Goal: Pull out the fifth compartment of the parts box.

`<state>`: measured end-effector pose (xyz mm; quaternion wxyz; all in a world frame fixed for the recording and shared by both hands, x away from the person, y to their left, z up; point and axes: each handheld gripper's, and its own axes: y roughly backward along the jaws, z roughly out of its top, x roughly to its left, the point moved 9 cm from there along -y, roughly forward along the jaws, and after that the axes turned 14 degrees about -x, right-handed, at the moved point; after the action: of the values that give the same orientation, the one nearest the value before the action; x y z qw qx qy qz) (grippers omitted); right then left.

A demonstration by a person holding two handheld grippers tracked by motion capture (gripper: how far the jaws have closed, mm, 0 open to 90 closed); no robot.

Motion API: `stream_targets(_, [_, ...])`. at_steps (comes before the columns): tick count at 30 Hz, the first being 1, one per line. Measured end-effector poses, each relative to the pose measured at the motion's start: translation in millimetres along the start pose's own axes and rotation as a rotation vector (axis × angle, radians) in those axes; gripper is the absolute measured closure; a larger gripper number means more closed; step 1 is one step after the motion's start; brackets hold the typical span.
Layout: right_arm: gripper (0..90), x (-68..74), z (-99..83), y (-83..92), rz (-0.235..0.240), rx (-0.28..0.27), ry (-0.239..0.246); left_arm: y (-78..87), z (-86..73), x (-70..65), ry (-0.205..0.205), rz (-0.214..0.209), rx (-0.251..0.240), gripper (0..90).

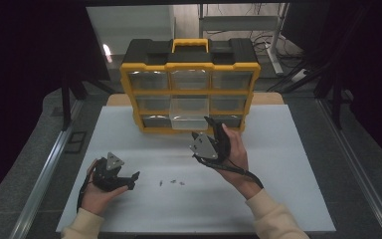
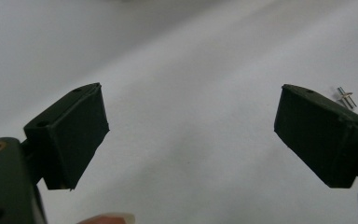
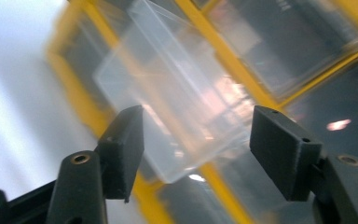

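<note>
**Drawer dead ahead of my right tongs, screws off the left pair's tip**

My right tongs stand just in front of the pulled-out clear drawer in the middle column of the yellow organizer. In the right gripper view that drawer lies straight ahead of the jaws and a little above them, its front corner sitting between the two pads but touching neither. The jaws stand apart with nothing in them. The drawer's long axis runs away from me into the cabinet, so any push or pull has to go along that line, not across it.

My left tongs rest low on the white worktop, jaws wide apart and empty. The small screws lie just beyond their tip, toward my right hand; in the left gripper view one screw sits just past the far jaw.

I judge the left pair the nearer to the screws and the right pair the nearer to the drawer, so each hand has its own job.
</note>
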<state>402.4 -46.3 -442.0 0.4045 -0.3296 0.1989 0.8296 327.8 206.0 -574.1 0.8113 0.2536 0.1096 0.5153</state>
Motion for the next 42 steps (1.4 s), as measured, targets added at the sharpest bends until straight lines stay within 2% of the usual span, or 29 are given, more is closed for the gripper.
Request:
stream_targets(4, [32.9,3.7,-0.3,5.9,0.06,-0.001,-0.095,-0.1,0.0,0.1,0.0,0.0,0.0,10.1])
stream_targets(15, [32.0,9.5,-1.2,22.7,0.178,-0.007,-0.318,-1.8,2.0,-0.5,-0.005,-0.002,-0.006,10.1])
stream_targets(27, [31.2,12.1,-21.7,46.9,0.293,0.034,-0.545,2.0,1.9,0.0,-0.004,0.002,-0.021,10.2])
stream_targets(32, [30.8,12.5,-35.9,53.6,0.322,0.061,-0.611,1.5,2.9,-0.3,-0.001,0.003,-0.028,10.3])
stream_targets(37, [28.9,15.7,-52.3,58.9,0.348,0.113,-0.684,2.0,3.2,-0.3,-0.007,0.001,-0.027,10.3])
stream_targets(42, [27.7,16.7,-68.0,67.4,0.358,0.163,-0.734,2.0,3.0,-1.2,-0.012,0.002,-0.025,10.3])
